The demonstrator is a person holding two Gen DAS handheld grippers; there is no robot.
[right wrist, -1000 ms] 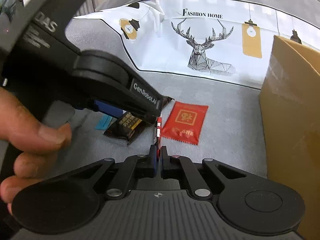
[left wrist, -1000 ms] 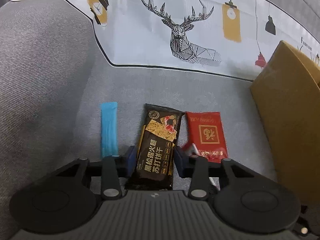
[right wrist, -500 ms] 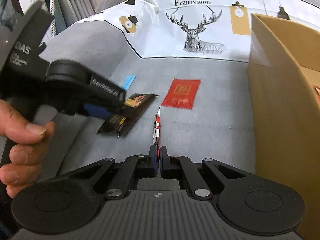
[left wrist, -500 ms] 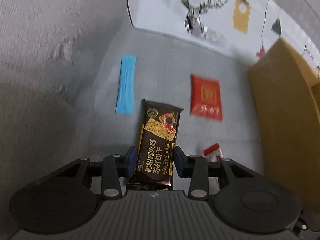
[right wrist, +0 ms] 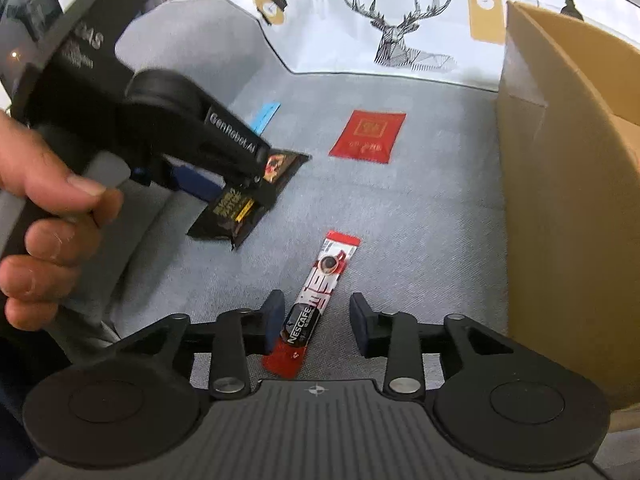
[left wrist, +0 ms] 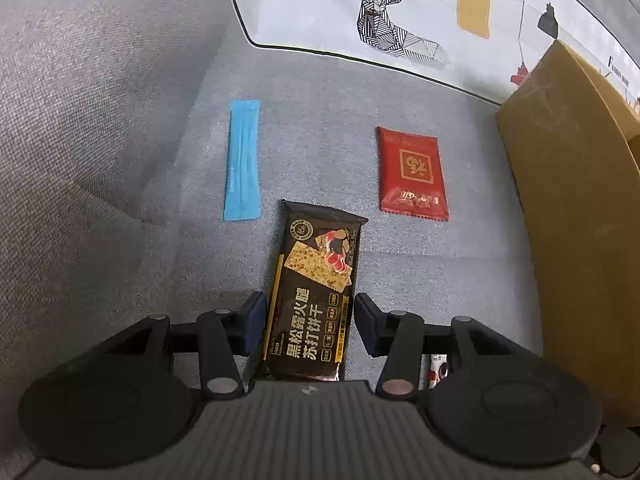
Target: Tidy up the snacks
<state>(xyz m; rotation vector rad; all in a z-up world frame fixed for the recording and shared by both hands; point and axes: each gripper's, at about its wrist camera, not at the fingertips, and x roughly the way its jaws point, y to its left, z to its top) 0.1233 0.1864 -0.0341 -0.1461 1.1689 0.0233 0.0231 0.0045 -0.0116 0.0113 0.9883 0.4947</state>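
- Left gripper [left wrist: 309,320]: the jaws pinch the black cracker packet [left wrist: 316,300] by its long edges. The packet is a glossy rectangular foil wrapper with gold lettering and a crimped far end; seen from the right wrist it hangs tilted, clear of the fabric.
- Right gripper [right wrist: 316,322]: jaws spread apart. The Nescafé stick [right wrist: 316,300], a slim red-and-black sachet, lies flat on the fabric between them; contact with the left pad cannot be told for certain.
- Sofa seat [left wrist: 420,280]: grey woven cloth with a fine, even weave.
- Blue stick sachet [left wrist: 242,160]: narrow matte strip, flat on the seat, left of the cracker packet.
- Red packet [left wrist: 412,172]: squarish glossy pouch with a gold emblem and a serrated near edge, flat on the seat, between the blue sachet and the box.
- Cardboard box [right wrist: 568,160]: plain brown corrugated board, top open, standing at the right of the seat.
- Printed cushion [right wrist: 400,28]: white smooth fabric with a line-drawn geometric deer and yellow tags, behind the snacks.
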